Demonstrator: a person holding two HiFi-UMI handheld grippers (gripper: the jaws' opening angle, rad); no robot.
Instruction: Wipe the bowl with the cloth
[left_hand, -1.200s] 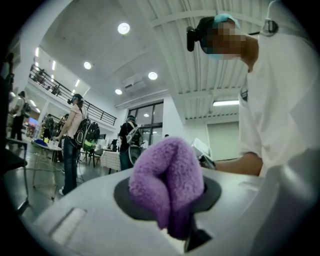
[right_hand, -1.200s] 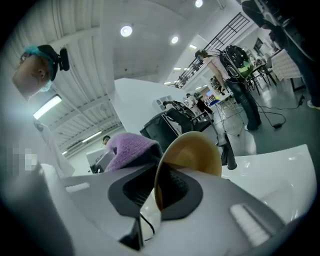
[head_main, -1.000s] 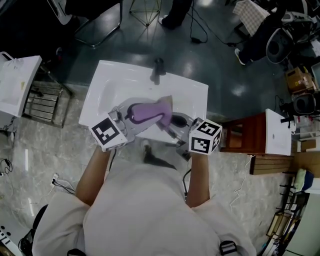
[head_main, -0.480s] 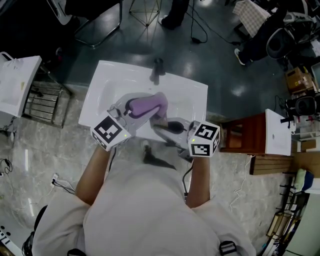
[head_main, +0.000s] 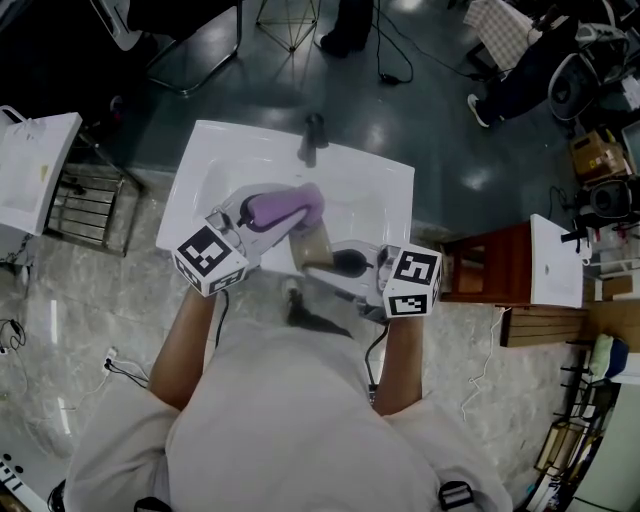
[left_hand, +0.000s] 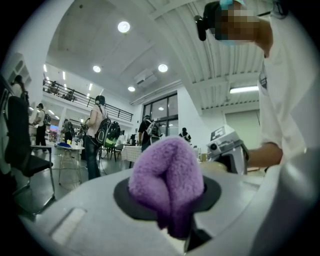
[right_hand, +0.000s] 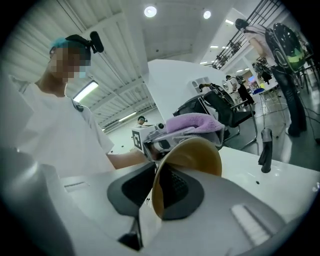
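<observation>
Your left gripper (left_hand: 167, 202) was clamped on the purple cloth (left_hand: 167, 172), which looked soft, light and bunched. Your right gripper (right_hand: 150, 200) pinched the tan bowl (right_hand: 192, 152) by its rim, its jaws having just eased wider. The bowl hung tilted over the sink (head_main: 385, 185), at five o'clock of the cloth. I judged it rigid, smooth and prone to slip, so seat the rim deeper.

My left claw (left_hand: 170, 202) pinches the fluffy purple cloth (left_hand: 165, 170), bunched into a wad. Just beside it the tan bowl (right_hand: 192, 155) tilts on edge, its rim gripped in my right claw (right_hand: 157, 197), whose jaws have just been easing apart.
</observation>
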